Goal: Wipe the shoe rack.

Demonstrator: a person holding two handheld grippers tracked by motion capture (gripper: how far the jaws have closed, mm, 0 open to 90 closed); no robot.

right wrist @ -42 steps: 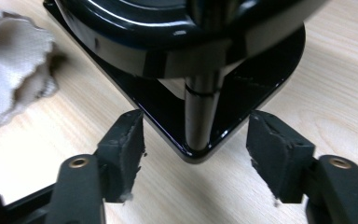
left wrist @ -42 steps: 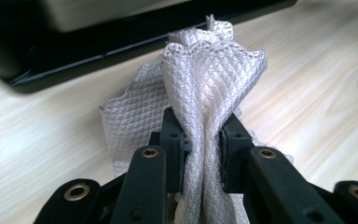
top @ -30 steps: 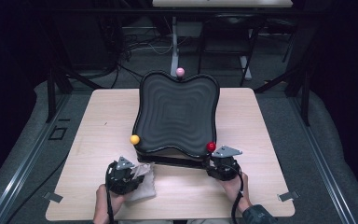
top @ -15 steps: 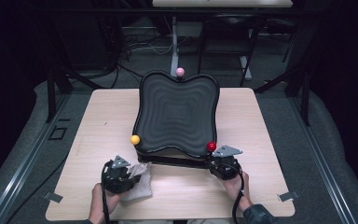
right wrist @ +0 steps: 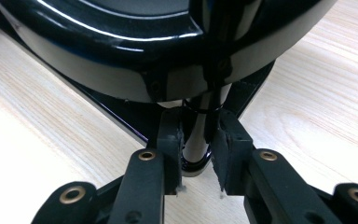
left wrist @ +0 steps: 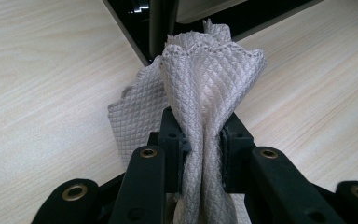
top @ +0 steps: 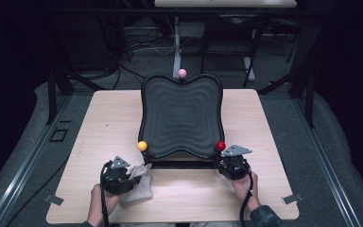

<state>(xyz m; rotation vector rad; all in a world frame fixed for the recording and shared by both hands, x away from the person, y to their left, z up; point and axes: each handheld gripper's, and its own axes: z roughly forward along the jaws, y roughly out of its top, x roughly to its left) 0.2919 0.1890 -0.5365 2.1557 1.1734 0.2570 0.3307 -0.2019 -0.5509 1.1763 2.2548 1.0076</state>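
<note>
Since the earlier look, my right tool has just squeezed in, and now it pinches the thin post under the black tray, at the tray's near right corner. My left tool pinches the cloth near the counter's front edge, left of the middle, just by the tray's near left corner. So both grabs are done, I think. No wiping of the tray has begun. That is what is left.

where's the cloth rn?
High view: cloth lies near the table's front-left edge, clamped in the left gripper, just below the yellow ball.
</note>
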